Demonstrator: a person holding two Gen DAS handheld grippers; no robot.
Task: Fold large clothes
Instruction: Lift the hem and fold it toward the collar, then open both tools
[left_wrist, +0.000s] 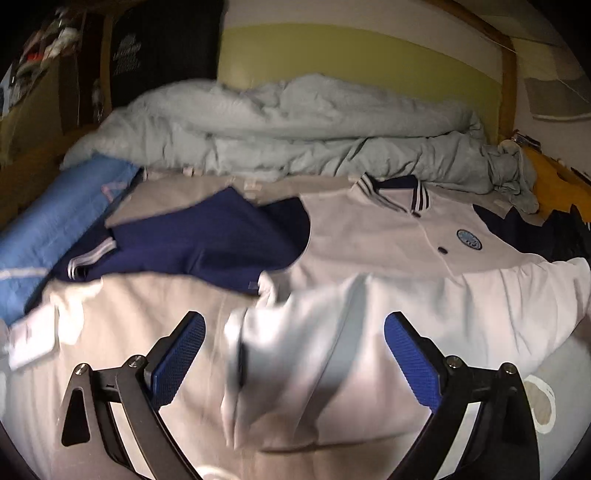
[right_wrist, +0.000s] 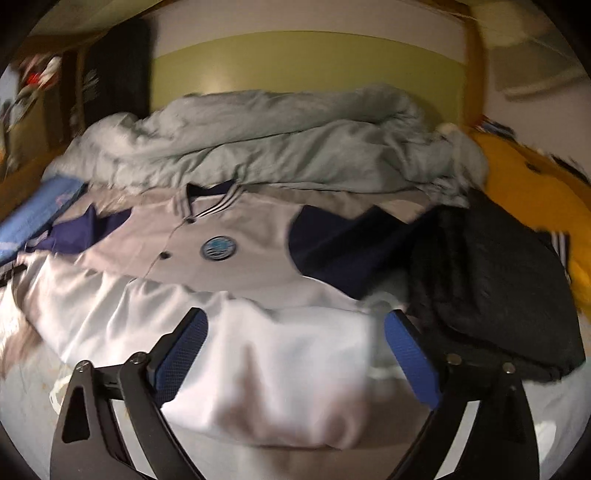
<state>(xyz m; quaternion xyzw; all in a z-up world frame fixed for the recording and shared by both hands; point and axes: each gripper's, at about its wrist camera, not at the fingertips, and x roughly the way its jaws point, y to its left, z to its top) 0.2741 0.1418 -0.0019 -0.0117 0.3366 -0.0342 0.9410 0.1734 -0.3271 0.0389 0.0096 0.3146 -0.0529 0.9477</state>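
Note:
A grey varsity jacket (left_wrist: 362, 236) with navy sleeves, a striped collar and a round blue badge lies spread on the bed; it also shows in the right wrist view (right_wrist: 229, 240). Its lower hem is folded up toward the chest, showing the white lining (left_wrist: 406, 314) (right_wrist: 288, 350). Its left navy sleeve (left_wrist: 207, 240) lies across the bed. My left gripper (left_wrist: 294, 354) is open just above the folded white part. My right gripper (right_wrist: 295, 354) is open above the same white fold, near its right end.
A crumpled pale green duvet (left_wrist: 280, 133) fills the back of the bed. A blue rolled cloth (left_wrist: 55, 236) lies at the left. A black garment (right_wrist: 491, 280) and a yellow cloth (right_wrist: 535, 192) lie at the right. A wooden bed frame (left_wrist: 508, 81) stands behind.

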